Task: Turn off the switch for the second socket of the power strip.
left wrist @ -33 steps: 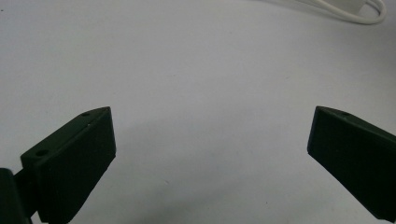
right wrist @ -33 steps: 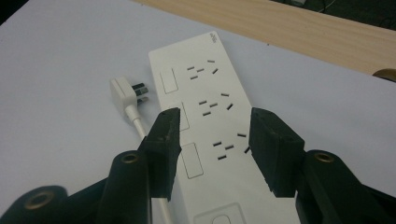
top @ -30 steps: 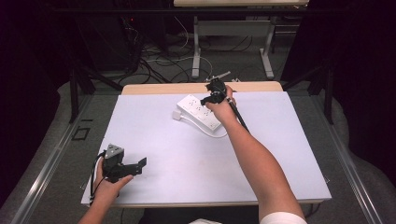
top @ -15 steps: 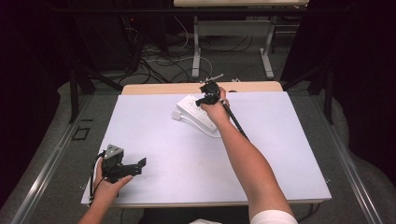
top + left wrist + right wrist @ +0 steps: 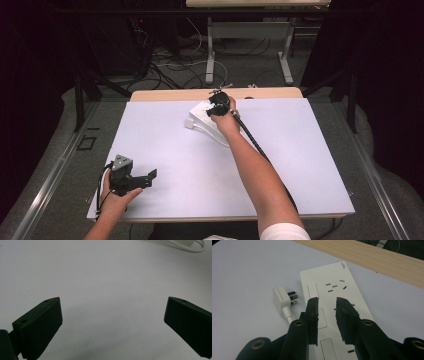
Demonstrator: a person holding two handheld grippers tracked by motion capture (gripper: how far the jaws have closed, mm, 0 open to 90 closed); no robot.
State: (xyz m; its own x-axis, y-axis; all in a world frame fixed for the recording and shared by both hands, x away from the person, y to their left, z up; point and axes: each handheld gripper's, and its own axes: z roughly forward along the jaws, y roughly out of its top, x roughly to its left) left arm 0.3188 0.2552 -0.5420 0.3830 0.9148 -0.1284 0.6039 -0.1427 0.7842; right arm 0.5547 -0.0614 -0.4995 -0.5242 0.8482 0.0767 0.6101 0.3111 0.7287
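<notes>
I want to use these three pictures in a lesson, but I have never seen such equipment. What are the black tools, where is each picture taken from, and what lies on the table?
A person sits at a white table and holds a two-jaw hand tool in each hand. The high view looks down from above. The other two pictures come from small cameras riding on the tools, looking along their black jaws.

The left gripper rests near the table's near edge, jaws wide apart over bare table, holding nothing. The right gripper is reached out over a white power strip at the far side, jaws a little apart with nothing between them. The strip's own plug lies beside it, unplugged, its cable looping on the table.
</notes>
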